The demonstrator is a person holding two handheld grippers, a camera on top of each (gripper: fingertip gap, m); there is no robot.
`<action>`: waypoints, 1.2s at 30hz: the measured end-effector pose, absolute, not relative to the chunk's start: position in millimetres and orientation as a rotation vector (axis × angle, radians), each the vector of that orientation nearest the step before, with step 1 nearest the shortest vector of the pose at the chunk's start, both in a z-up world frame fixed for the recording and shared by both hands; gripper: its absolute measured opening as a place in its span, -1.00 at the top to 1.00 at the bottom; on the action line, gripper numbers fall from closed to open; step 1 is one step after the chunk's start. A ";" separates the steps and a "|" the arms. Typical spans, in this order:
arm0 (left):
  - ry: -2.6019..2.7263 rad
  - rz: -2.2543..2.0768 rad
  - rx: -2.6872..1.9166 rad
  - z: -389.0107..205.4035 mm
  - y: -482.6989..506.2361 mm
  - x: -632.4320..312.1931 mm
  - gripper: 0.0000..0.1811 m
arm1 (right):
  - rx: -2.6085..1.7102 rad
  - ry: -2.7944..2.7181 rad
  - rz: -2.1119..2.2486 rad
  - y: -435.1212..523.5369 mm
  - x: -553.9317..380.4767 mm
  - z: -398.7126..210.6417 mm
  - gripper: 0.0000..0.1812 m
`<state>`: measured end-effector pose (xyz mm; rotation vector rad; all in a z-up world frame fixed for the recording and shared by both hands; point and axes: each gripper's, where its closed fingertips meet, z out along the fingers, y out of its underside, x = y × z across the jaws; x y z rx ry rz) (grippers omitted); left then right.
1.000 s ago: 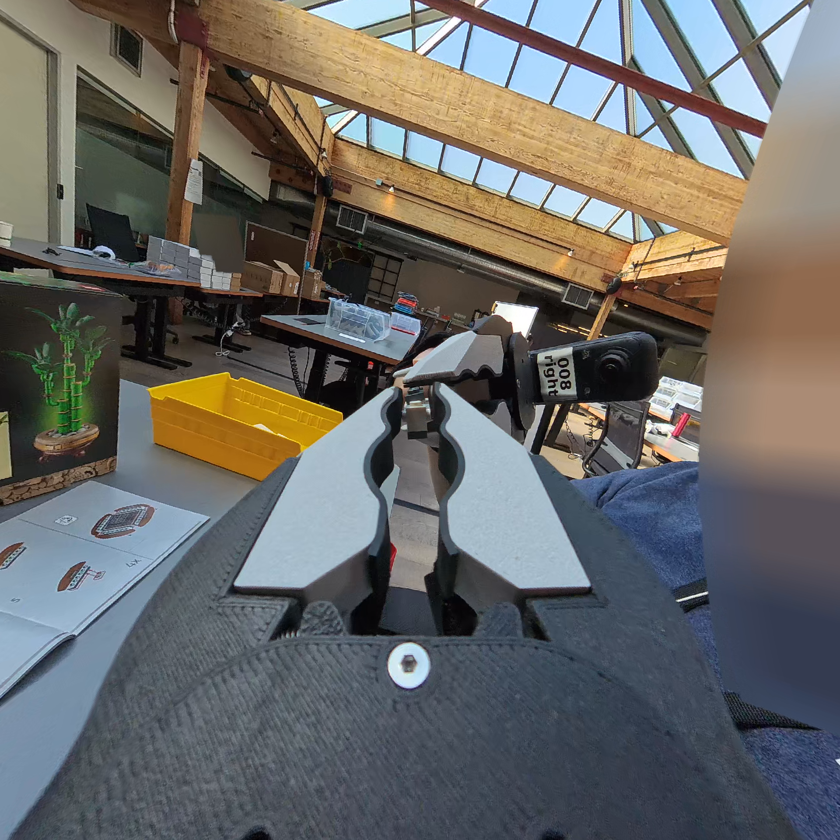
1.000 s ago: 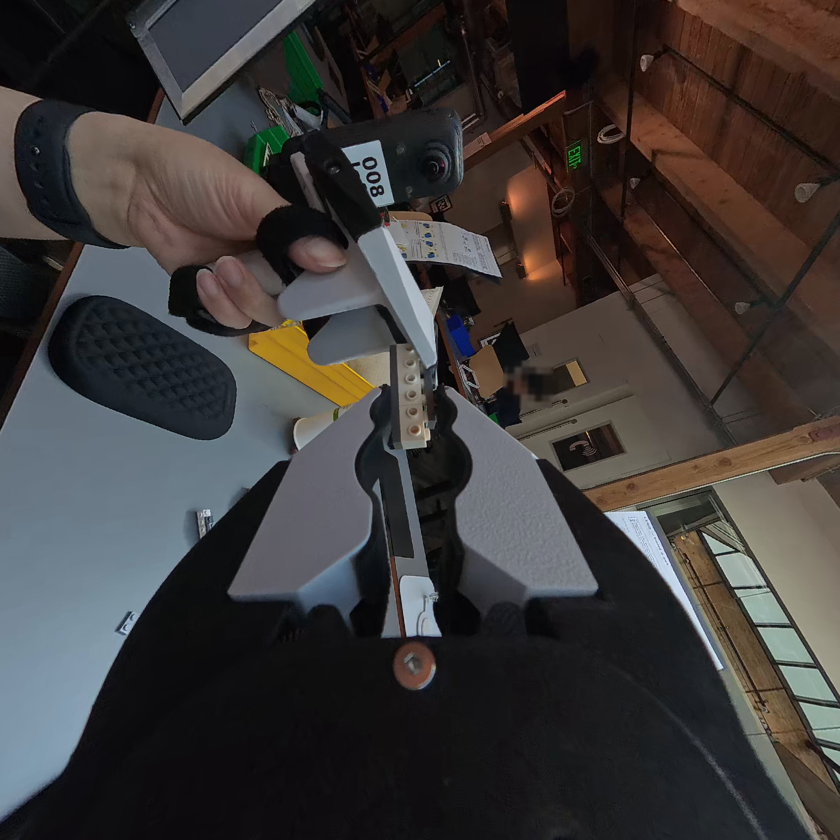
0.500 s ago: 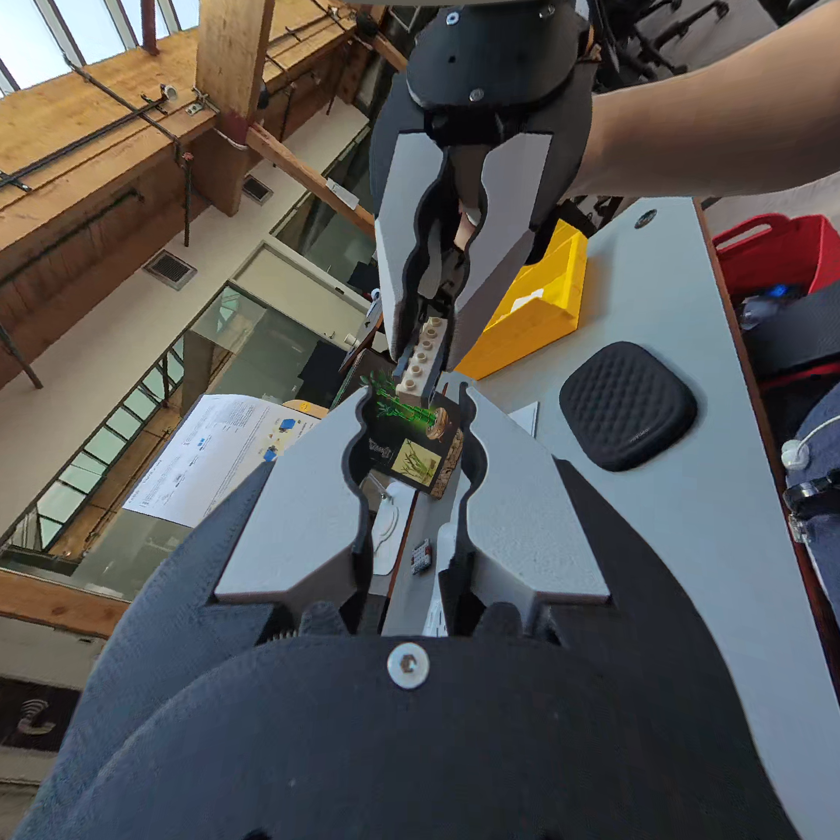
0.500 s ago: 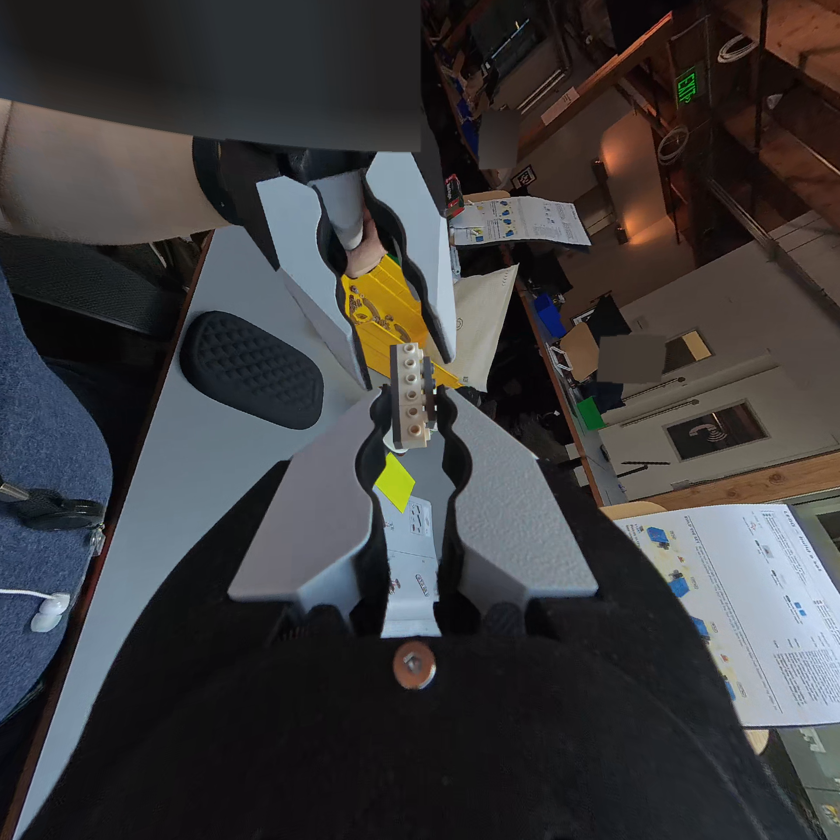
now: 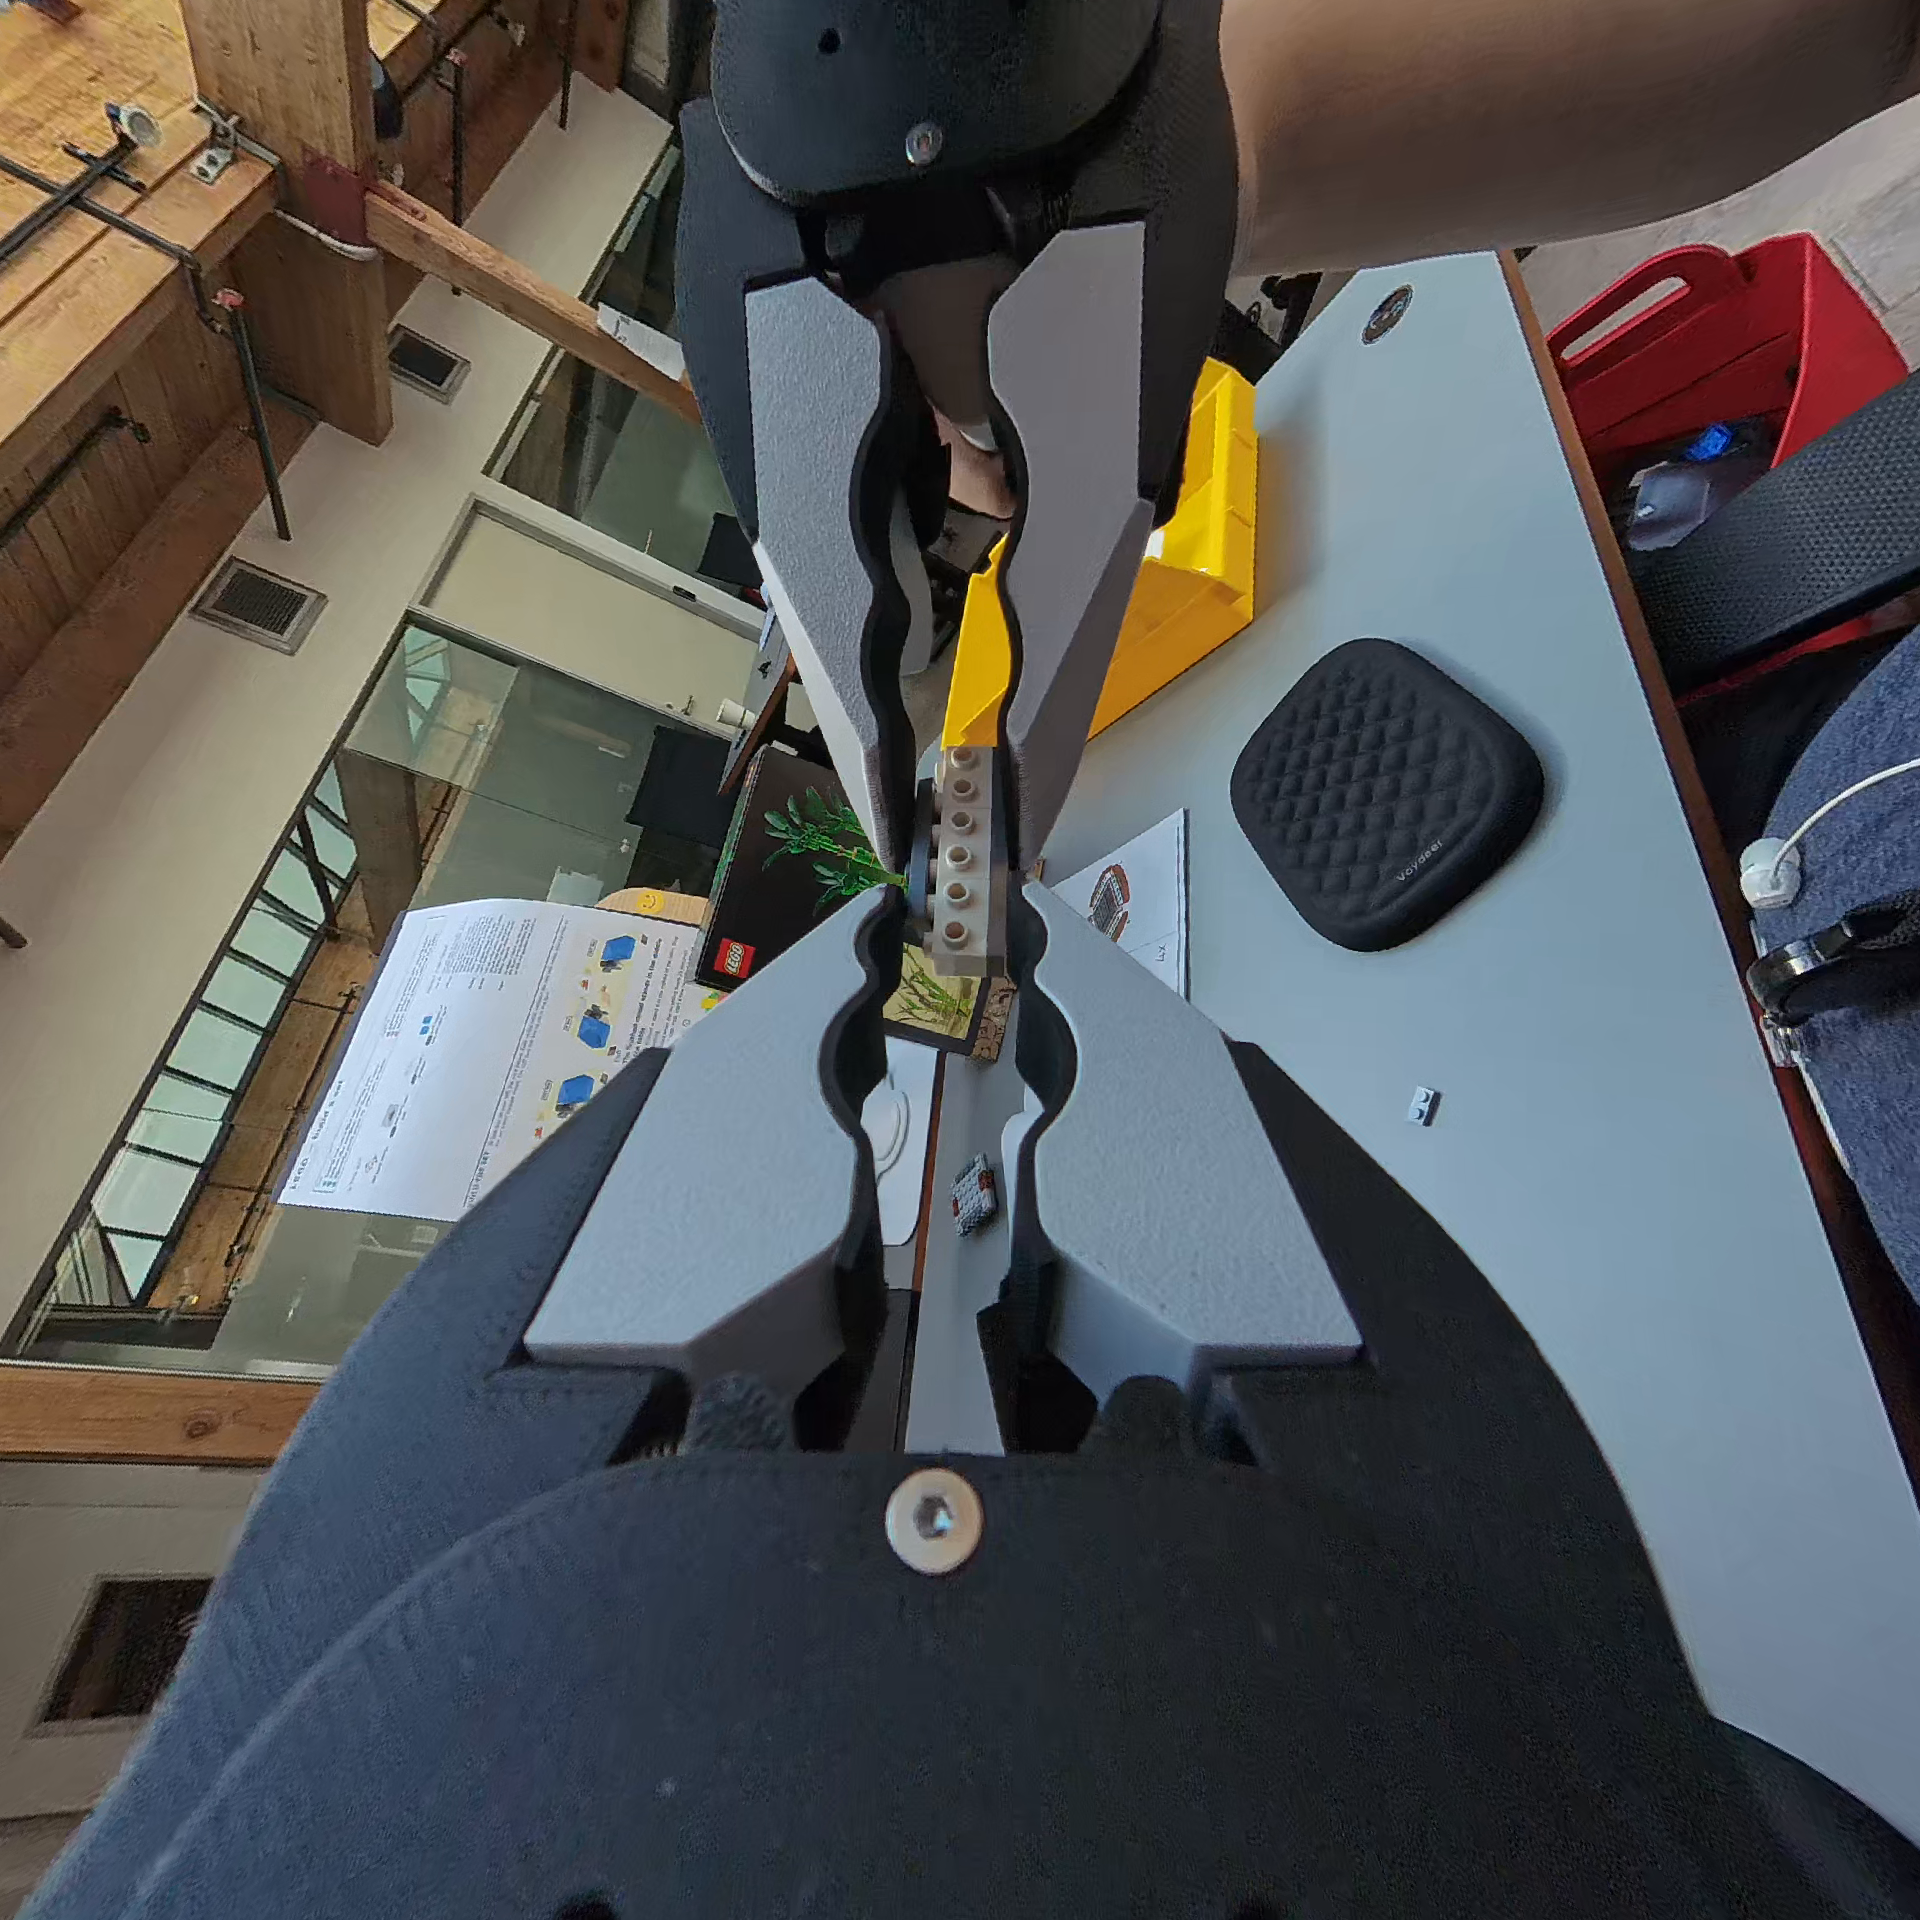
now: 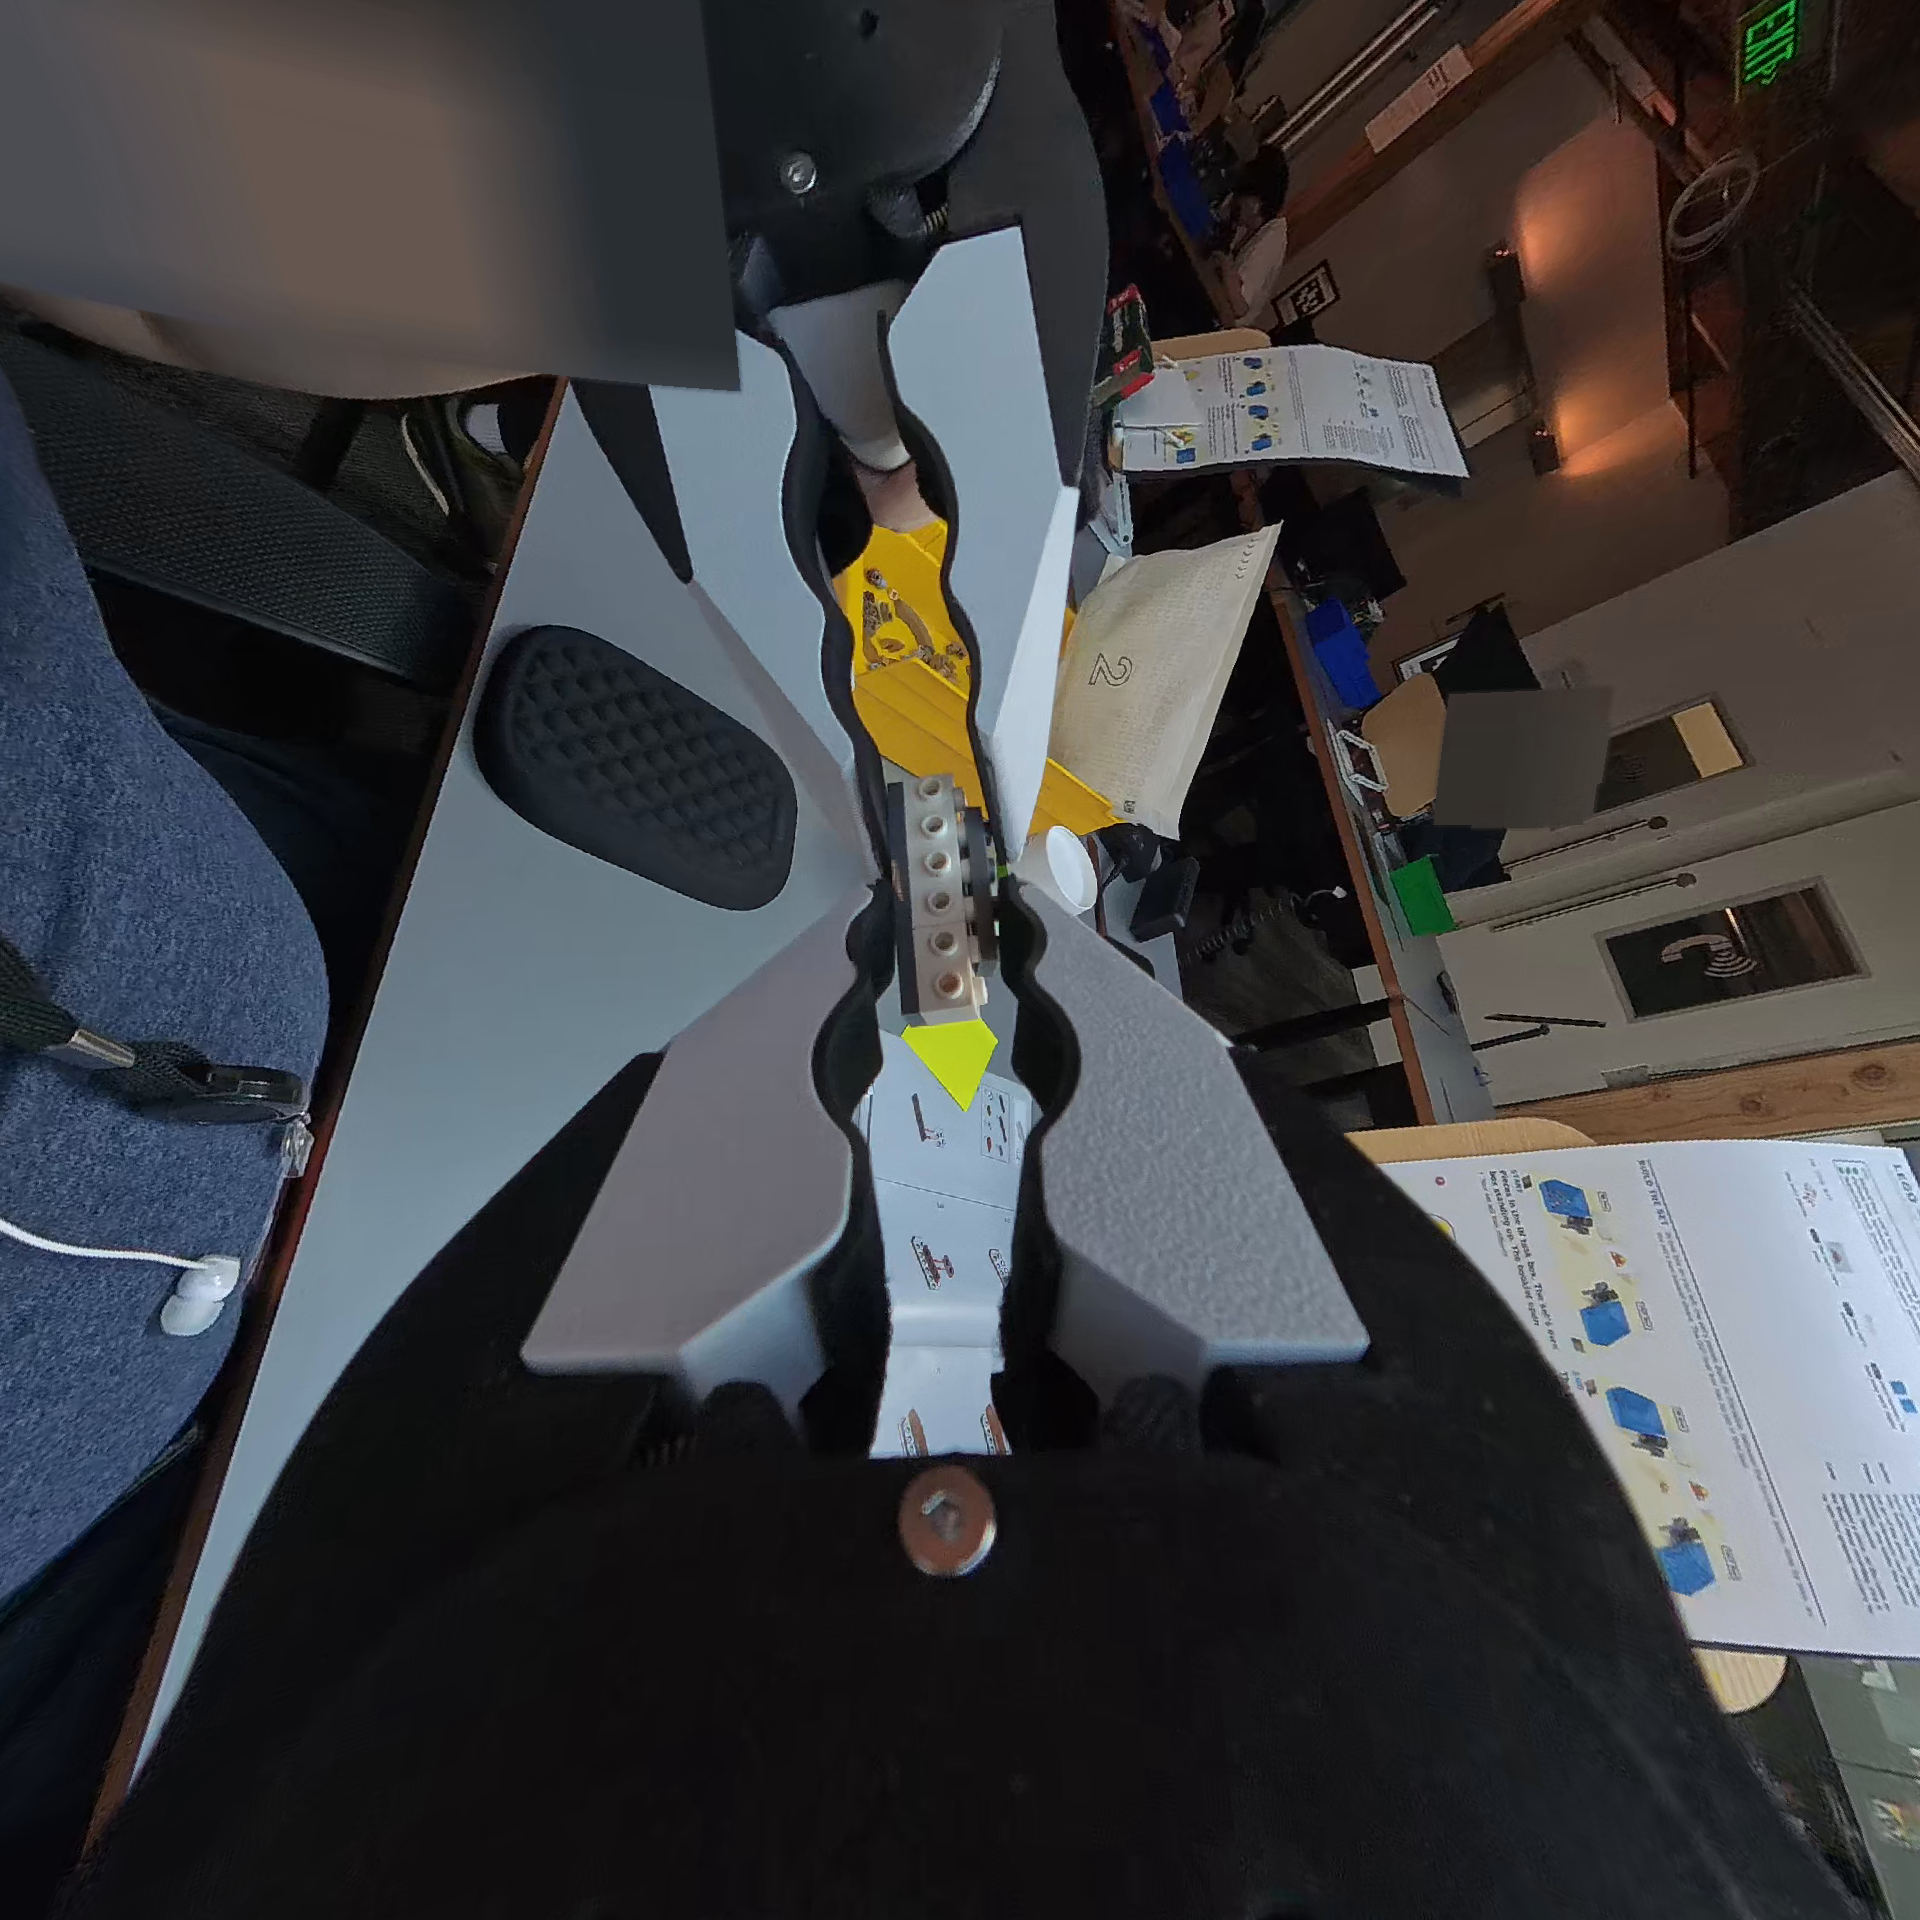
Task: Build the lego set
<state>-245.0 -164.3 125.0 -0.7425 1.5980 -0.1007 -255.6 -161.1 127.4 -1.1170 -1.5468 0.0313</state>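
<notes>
A tan studded Lego brick with dark plates on its sides [image 5: 961,862] is held in the air above the grey table [image 5: 1507,1403]. My left gripper [image 5: 956,904] comes from below and my right gripper [image 5: 958,842] from above, tip to tip. Both pairs of fingers close on the assembly from opposite ends. In the right wrist view the same assembly [image 6: 940,904] sits between my right gripper [image 6: 943,899] and the left gripper [image 6: 930,821] facing it. A forearm behind the right gripper fills the top right of the left wrist view.
A yellow parts bin [image 5: 1195,582] stands behind the grippers, a black cushioned pad [image 5: 1382,790] to its right. The Lego box [image 5: 779,883] and instruction booklet [image 5: 1132,904] lie below. Loose small pieces [image 5: 1423,1107] [image 5: 975,1195] lie on the table. A numbered paper bag [image 6: 1153,675] leans near the bin. The tips of both grippers are at nearly the same place.
The two grippers have swung round to face each other and closed the gap. The left fingers have narrowed around the brick assembly that the right gripper was carrying.
</notes>
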 end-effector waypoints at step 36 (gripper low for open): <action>1.648 -0.046 -0.842 102.5 -160.3 -245.1 0.84 | -1.162 -1.591 -0.040 -150.5 -256.3 102.3 0.80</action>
